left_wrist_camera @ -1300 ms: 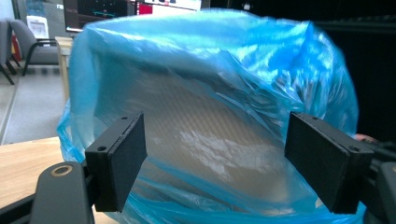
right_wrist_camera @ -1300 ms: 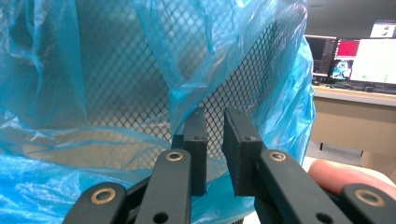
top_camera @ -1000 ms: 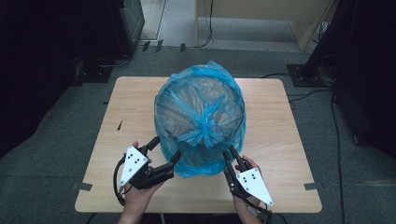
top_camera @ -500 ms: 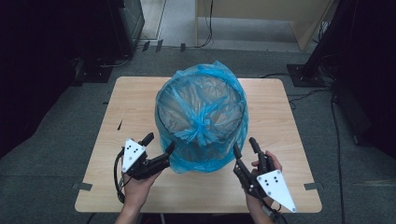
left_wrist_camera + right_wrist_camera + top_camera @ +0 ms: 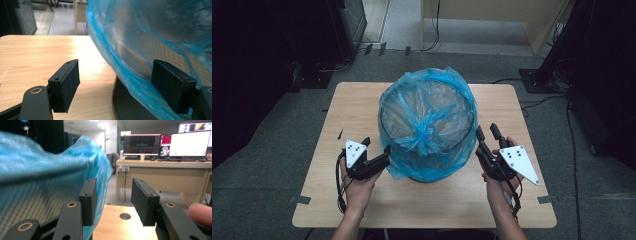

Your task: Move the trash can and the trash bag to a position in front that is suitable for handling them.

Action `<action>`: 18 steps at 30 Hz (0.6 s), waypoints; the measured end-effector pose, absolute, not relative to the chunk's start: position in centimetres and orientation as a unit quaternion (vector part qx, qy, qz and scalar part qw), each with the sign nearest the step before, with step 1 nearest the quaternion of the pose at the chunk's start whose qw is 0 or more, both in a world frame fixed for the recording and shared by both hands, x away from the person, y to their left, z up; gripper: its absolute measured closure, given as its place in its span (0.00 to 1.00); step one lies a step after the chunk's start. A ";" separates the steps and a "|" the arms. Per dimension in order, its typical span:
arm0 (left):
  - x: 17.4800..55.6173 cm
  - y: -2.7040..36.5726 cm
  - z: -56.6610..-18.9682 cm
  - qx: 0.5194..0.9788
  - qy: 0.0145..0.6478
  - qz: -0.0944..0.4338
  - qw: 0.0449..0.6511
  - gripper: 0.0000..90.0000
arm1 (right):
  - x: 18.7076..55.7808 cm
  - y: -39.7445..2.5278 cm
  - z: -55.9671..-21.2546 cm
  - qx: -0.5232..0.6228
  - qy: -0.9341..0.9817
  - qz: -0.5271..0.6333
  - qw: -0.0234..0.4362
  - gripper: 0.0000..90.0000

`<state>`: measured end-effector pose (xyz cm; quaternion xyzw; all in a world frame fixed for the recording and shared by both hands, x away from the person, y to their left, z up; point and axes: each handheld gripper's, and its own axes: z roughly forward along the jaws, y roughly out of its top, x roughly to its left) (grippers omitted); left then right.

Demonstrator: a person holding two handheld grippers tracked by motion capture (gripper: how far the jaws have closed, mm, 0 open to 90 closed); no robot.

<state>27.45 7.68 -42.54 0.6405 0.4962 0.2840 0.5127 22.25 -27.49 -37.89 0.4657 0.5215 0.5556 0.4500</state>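
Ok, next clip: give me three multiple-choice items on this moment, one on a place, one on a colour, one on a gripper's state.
1. Where does the bin stand?
A. On the wooden table
B. On the floor beside it
C. On a chair

2. What colour is the plastic bag over the bin?
A. Black
B. Blue
C. White

3. How does the left gripper stand?
A. Shut on the bag
B. Shut on nothing
C. Open, with a fold of the bag between its jaws

Answers:
1 A: the high view shows the bin's dark base on the tabletop.
2 B: the film is translucent blue in all three views.
3 C: the left gripper view shows the jaws wide apart, with the bag's lower edge hanging in the gap.
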 end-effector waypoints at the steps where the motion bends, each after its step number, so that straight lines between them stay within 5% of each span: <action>1: 27.8 7.7 -42.6 0.638 0.499 0.286 0.512 0.26 | 22.2 -27.4 -38.0 0.464 0.523 0.556 0.450 0.63; 11: 31.9 8.4 -41.3 0.625 0.510 0.294 0.512 0.26 | 22.3 -29.1 -36.4 0.465 0.503 0.560 0.467 0.63; 18: 30.5 10.8 -40.5 0.603 0.507 0.270 0.554 0.26 | 24.5 -30.0 -34.9 0.466 0.502 0.564 0.461 0.63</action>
